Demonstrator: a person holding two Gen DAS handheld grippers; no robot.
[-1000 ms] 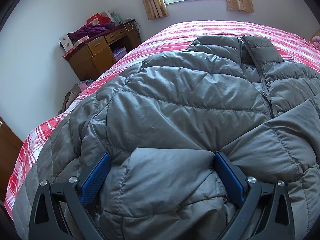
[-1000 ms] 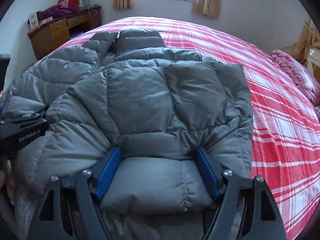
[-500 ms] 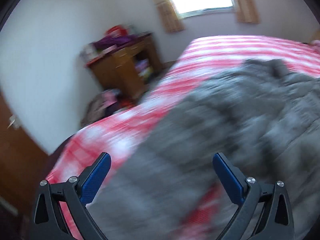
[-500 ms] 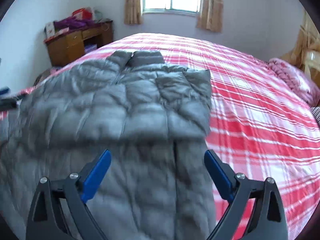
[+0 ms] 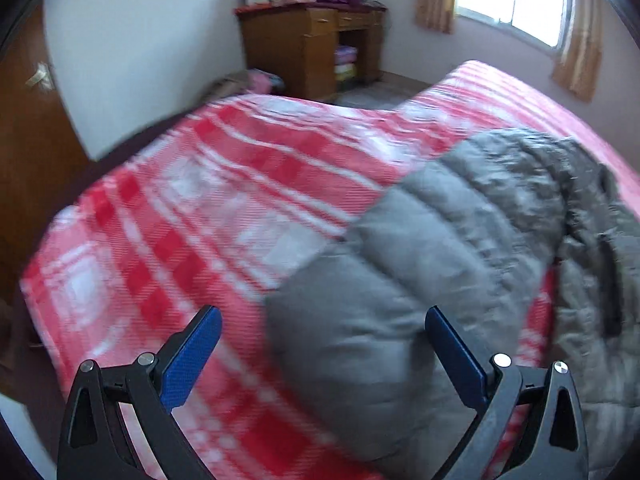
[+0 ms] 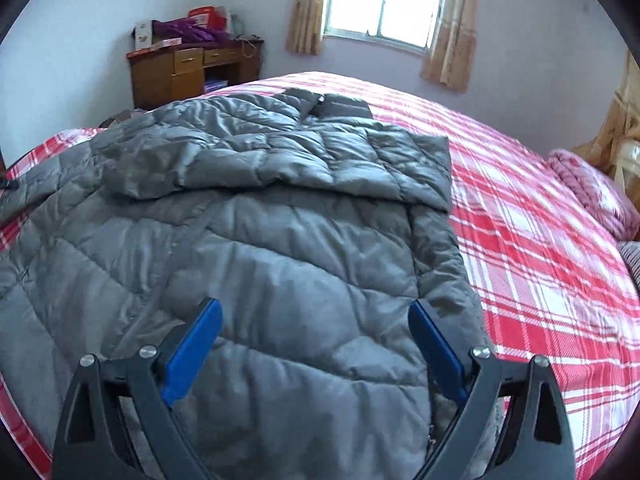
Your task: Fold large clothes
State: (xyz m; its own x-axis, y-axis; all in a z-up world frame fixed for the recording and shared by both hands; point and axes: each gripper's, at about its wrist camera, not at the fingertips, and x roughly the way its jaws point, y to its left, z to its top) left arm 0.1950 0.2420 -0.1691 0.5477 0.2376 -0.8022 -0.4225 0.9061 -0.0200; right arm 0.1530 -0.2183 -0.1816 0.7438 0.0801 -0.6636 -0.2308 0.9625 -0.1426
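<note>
While the left tongs hang spread wide over the near left part of the bed, nothing sits clamped between the blue pads; those jaws have just been easing a touch narrower, and a puffy sleeve end of the grey down jacket lies below the gap, untouched as far as the blur lets anyone tell. Far left in that view, a wooden desk stands against the wall, purple cloth heaped on top. Moving right, the jacket stretches across the red plaid cover, one sleeve folded across its chest, collar pointing to the far side under the window. Over its near hem, the right tongs hover released, jaws having just swung open, quilted fabric below them but not pinched. Right again, bare plaid runs out to a pink knitted bundle at the far right edge.
</note>
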